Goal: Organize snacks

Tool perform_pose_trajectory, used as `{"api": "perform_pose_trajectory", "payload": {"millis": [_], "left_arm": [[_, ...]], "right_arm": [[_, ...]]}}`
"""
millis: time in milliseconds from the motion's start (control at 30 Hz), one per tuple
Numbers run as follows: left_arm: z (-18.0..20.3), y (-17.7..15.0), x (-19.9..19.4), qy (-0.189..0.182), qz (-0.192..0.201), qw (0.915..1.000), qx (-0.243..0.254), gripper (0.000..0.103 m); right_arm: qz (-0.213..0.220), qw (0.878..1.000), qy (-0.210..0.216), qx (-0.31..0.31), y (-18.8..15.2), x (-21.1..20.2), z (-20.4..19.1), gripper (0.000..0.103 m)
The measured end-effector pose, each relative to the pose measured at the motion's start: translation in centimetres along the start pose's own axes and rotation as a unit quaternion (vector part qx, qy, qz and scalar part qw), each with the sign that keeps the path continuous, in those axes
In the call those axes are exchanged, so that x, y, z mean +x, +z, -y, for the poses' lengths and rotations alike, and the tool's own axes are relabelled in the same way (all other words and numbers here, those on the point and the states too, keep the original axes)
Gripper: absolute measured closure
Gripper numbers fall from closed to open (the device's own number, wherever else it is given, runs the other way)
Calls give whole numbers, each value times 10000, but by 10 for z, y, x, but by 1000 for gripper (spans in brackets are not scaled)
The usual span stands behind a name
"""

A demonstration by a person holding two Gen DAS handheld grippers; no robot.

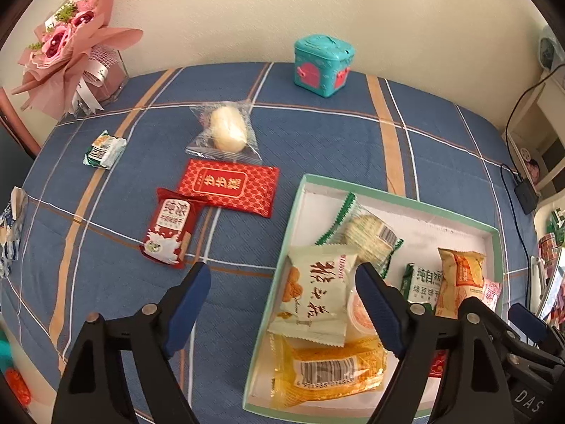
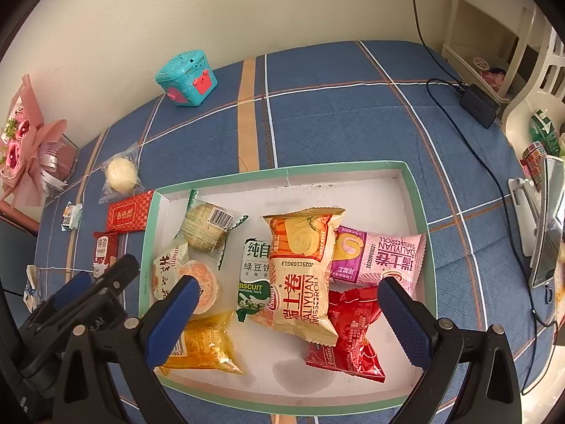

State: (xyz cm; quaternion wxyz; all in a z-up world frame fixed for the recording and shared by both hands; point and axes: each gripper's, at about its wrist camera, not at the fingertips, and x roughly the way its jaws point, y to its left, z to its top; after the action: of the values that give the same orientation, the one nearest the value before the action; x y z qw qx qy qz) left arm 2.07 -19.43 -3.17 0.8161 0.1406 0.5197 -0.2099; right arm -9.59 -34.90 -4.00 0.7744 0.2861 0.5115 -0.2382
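A green-rimmed white box (image 1: 395, 196) (image 2: 282, 171) holds several snack packs, among them an orange Swiss roll pack (image 2: 303, 272) and a crumpled red pack (image 2: 349, 332). Outside it on the blue plaid cloth lie a red flat pack (image 1: 229, 185) (image 2: 129, 215), a red milk-candy pack (image 1: 169, 231) (image 2: 102, 252), a clear-wrapped pastry (image 1: 227, 129) (image 2: 121, 174) and a small green pack (image 1: 104, 150) (image 2: 71, 215). My left gripper (image 1: 282, 282) is open and empty over the box's left edge. My right gripper (image 2: 287, 296) is open and empty above the box.
A teal toy box (image 1: 323, 65) (image 2: 187, 79) stands at the back by the wall. A pink bouquet (image 1: 67, 46) (image 2: 24, 148) is at the far left. A black charger and cable (image 2: 478, 104) lie at the right, by a white shelf (image 2: 494, 35).
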Motion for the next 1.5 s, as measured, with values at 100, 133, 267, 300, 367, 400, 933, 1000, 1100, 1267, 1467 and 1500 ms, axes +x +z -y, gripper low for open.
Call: {"api": "perform_pose_trajectory", "payload": {"millis": [100,133,267,300,367,400,933,1000,1100,1267,1467,1500], "left_arm": [[-4,1,0,85,40,10000,11,15],[-6,1,0,101,46,9999,3,15],[-13,3,1,117,63,9999,-59,15],[-15,3,1,117,64,9999,-79,15],[-19,4,1,117,66,9999,-108,15],[-21,5,1,122,65,9998,-118,15],[-83,10,1,326,41,9976,-618,15],[-93,11,0,346,47,9969,-710,15],[-109,11,-1,369,64,9956,-862,15],[-135,12,-3,452,82,9931,-1075,15],[-164,14,-2,556,73,9903,-1269,15],[-168,14,-1,570,60,9899,-1298,15]], "right_arm": [[-2,10000,-25,-23,-1,1,-2,0],[-7,10000,-26,-29,-1,2,-3,0],[-14,10000,-44,-46,-1,3,-7,0],[-16,10000,-50,-53,-1,4,-8,0],[-30,9999,-70,-78,-2,5,-10,0],[-37,9999,-81,-93,-2,5,-11,0],[-125,9988,-7,-473,-6,15,-58,0],[-125,9984,1,-551,-7,16,-68,0],[-120,9977,63,-661,-8,17,-84,0],[-132,9962,157,-845,-11,21,-111,0],[-193,9937,260,-1070,-15,29,-141,0],[-197,9934,269,-1095,-15,31,-146,0]]}}
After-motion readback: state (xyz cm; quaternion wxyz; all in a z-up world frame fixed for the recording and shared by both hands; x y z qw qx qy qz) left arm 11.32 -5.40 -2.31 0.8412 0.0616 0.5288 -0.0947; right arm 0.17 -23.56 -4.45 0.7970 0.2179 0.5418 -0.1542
